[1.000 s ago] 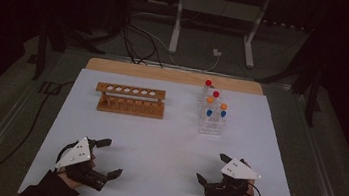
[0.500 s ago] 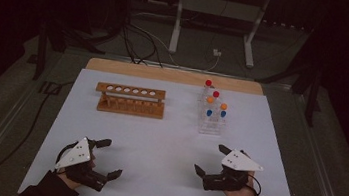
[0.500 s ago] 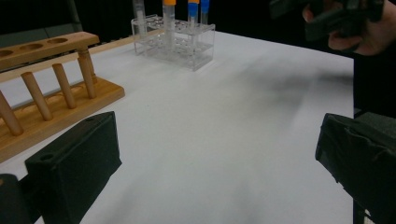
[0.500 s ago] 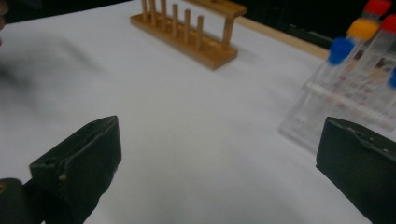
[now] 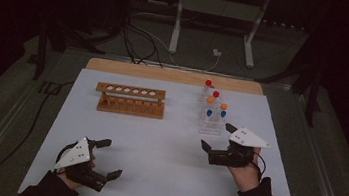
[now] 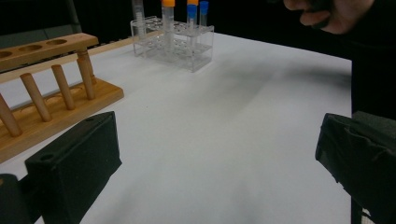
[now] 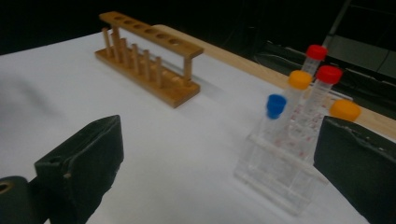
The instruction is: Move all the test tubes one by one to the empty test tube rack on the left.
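An empty six-hole wooden rack [image 5: 131, 99] is seen at ten o'clock, nothing blocking. The clear plastic rack of upright colour-capped tubes [image 5: 211, 113] sits just at twelve o'clock of the right gripper [image 5: 216, 138], jaws spread; the left gripper [image 5: 110, 158] is spread too.

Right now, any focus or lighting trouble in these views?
High view: dark surround, only the white table is lit. Left gripper view: clear rack sharp enough, near fingers soft. Right gripper view: capped tubes and wooden rack slightly blurred.
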{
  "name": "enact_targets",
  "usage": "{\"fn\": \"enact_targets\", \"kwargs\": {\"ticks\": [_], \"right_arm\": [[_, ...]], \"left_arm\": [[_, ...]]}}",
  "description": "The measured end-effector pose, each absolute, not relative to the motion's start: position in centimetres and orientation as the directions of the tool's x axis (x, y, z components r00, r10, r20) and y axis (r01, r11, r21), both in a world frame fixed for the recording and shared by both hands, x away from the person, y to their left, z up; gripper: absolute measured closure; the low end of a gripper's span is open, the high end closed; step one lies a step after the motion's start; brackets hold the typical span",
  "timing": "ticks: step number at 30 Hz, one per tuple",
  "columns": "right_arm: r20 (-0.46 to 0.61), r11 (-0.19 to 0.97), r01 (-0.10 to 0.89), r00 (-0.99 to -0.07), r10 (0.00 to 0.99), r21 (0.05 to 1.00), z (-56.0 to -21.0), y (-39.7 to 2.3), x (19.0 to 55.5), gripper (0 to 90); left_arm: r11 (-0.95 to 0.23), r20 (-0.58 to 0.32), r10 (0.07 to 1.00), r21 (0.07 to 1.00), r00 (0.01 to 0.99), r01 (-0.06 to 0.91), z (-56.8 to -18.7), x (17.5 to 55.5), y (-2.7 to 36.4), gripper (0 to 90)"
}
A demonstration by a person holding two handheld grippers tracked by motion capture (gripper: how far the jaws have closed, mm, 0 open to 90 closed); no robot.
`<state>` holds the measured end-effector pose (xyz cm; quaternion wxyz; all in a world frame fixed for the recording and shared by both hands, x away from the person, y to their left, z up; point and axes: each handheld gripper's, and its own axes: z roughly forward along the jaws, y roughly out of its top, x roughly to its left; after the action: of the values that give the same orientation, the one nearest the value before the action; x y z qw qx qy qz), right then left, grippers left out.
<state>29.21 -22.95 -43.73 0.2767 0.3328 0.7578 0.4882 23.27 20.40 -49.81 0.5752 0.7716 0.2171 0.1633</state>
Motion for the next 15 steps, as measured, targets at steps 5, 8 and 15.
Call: {"fn": "enact_targets", "kwargs": {"ticks": [5,8,15], "right_arm": [[-0.080,0.277,0.249,-0.594,0.801,0.928,-43.5,-23.7,31.1,1.6],[-0.059,0.252,0.268,-0.569,0.820,0.930,-43.6,-24.2,32.3,2.4],[-0.052,0.222,0.297,-0.489,0.871,0.929,-44.0,-24.8,34.2,6.9]], "left_arm": [[-0.246,0.002,0.523,0.958,0.852,0.149,-49.8,23.3,20.4,0.6],[-0.245,0.000,0.521,0.958,0.854,0.149,-49.8,23.3,20.4,0.6],[-0.244,-0.001,0.519,0.958,0.855,0.149,-49.8,23.2,20.4,0.6]]}}
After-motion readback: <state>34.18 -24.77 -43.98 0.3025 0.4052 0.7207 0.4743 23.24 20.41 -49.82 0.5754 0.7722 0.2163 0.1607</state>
